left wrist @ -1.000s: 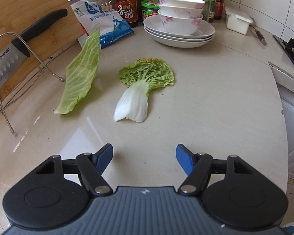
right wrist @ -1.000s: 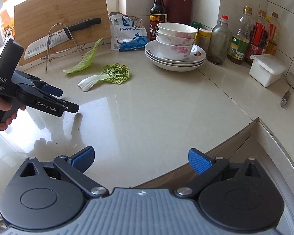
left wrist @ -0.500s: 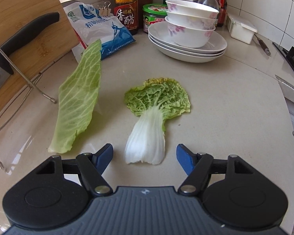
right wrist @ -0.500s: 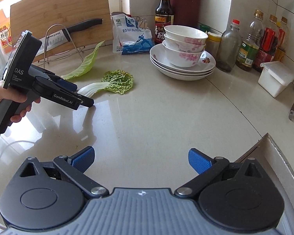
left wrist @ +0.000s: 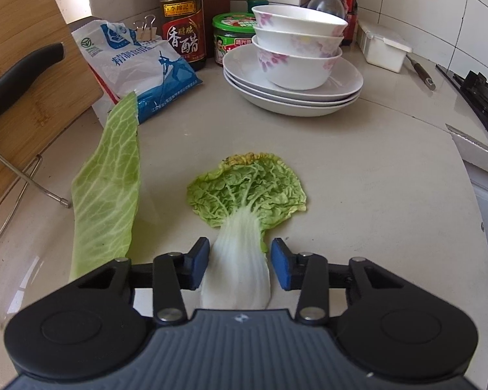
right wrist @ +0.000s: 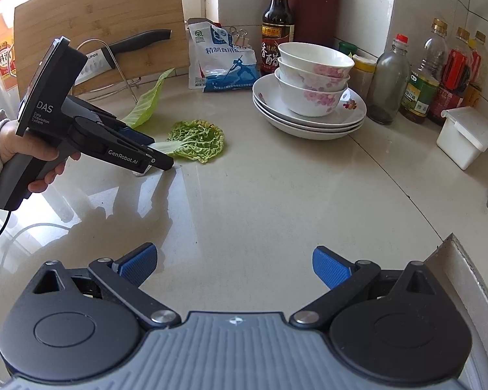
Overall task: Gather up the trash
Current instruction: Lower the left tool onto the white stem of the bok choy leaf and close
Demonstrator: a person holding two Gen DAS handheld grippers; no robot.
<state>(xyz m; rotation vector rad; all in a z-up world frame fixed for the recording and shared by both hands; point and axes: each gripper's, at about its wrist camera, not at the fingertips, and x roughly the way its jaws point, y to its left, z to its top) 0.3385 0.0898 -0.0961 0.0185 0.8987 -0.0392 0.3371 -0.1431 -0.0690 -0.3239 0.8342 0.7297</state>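
Note:
A napa cabbage leaf (left wrist: 247,188) with a white stem lies flat on the beige counter (left wrist: 374,195). My left gripper (left wrist: 239,261) straddles that stem and its jaws are closing; the blue pads (left wrist: 198,260) stand just beside the stem without squeezing it. A long pale green cabbage leaf (left wrist: 107,191) lies to the left, its far end leaning on a salt bag. The right wrist view shows the left gripper (right wrist: 156,159) held by a hand, low over the napa leaf (right wrist: 196,139). My right gripper (right wrist: 234,263) hovers open and holds nothing above the bare counter.
Stacked bowls on plates (left wrist: 296,74) stand behind the leaves, beside a salt bag (left wrist: 140,65) and a vinegar bottle (left wrist: 182,16). A knife (right wrist: 127,48) rests on a wire rack against a cutting board (right wrist: 97,13) at left. Bottles and a white box (right wrist: 465,136) line the right wall.
The left gripper has moved forward over the napa stem and its jaws have narrowed around it. The right gripper has drifted slightly and stays open.

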